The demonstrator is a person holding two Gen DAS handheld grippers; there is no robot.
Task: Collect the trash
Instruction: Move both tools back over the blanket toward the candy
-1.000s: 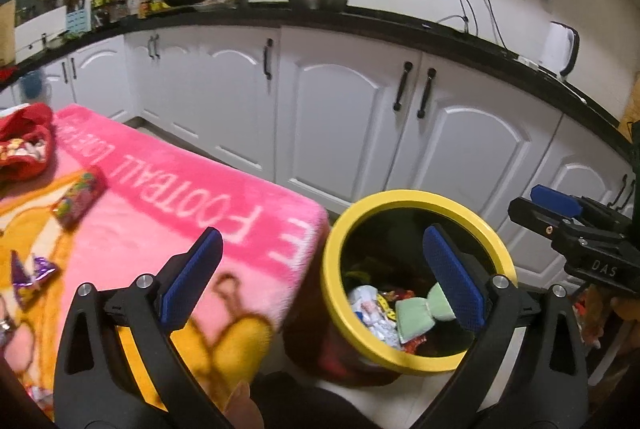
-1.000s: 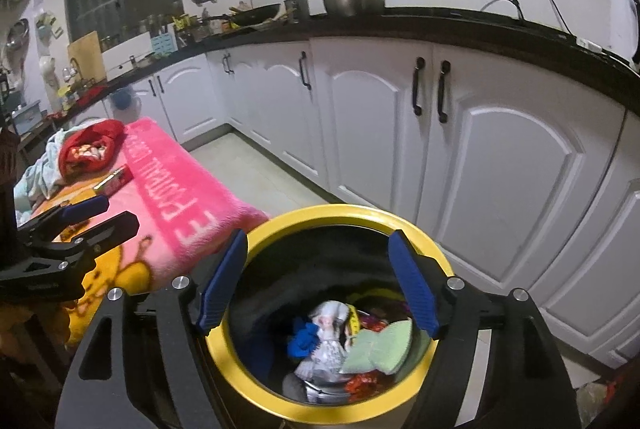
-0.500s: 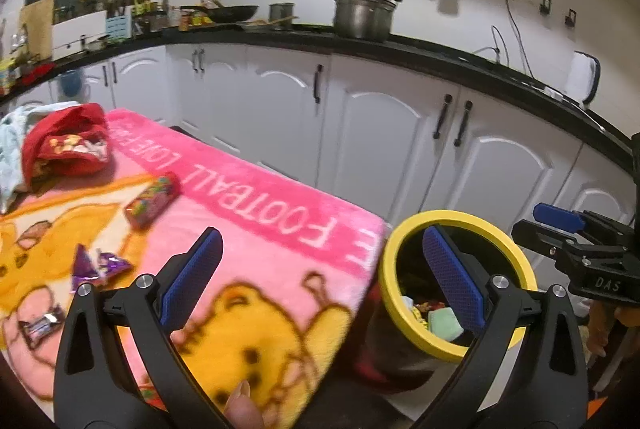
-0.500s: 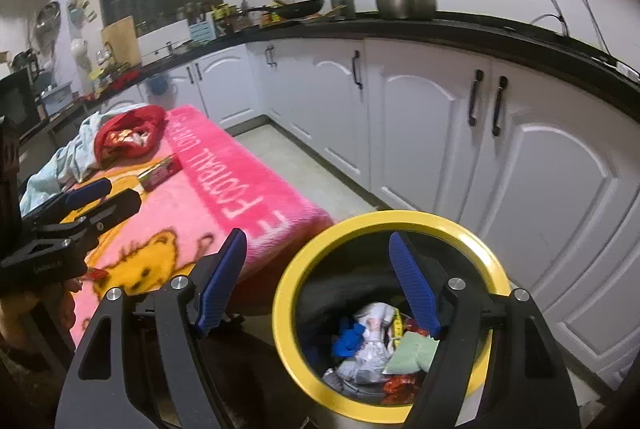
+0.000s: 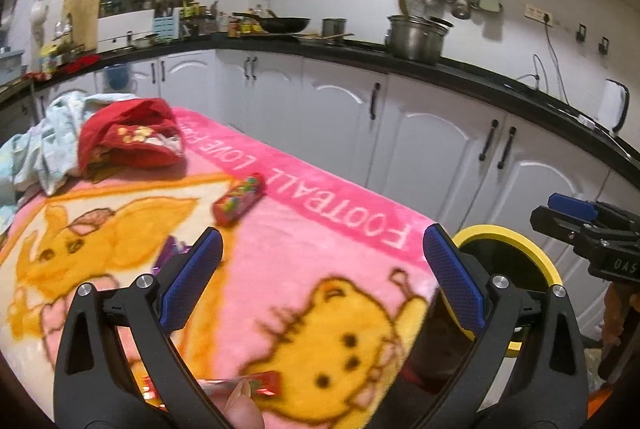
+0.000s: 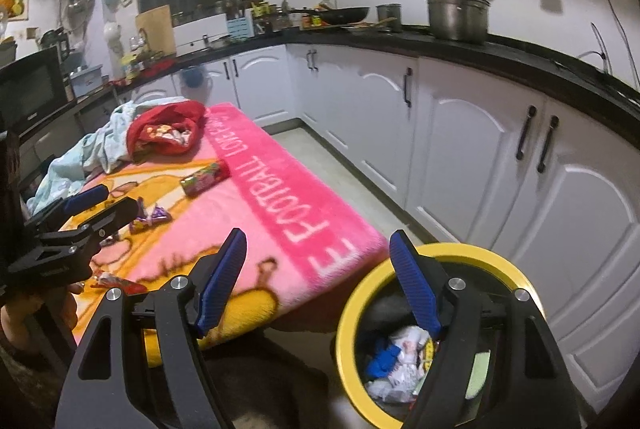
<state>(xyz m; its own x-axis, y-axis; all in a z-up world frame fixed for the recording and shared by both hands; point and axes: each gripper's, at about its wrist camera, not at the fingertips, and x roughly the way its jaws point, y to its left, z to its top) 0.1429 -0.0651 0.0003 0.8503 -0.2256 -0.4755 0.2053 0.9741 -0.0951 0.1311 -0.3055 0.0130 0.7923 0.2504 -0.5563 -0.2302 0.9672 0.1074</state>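
Note:
On the pink cartoon blanket [image 5: 328, 213] lie a red candy tube [image 5: 238, 199], a purple wrapper [image 5: 172, 251] half hidden by a finger, and a red wrapper [image 5: 256, 387] at the near edge. My left gripper [image 5: 320, 269] hovers open over the blanket, empty. The right wrist view shows the tube [image 6: 204, 179], purple wrappers [image 6: 150, 217], the red wrapper [image 6: 116, 281] and the left gripper [image 6: 120, 199]. My right gripper [image 6: 320, 277] is open and empty, between the blanket edge and the yellow-rimmed bin [image 6: 352, 309], which holds crumpled trash [image 6: 396, 361].
A red pouch of sweets [image 6: 164, 129] and a pale blue cloth [image 6: 100, 145] lie at the blanket's far end. White cabinets [image 6: 460, 149] under a black counter run along the back. The bin [image 5: 504, 233] stands on the floor, right of the table.
Both views have swung left, away from the bin and onto the blanket. The bin has slid to the right and lower in each view. Both grippers stayed open and empty.

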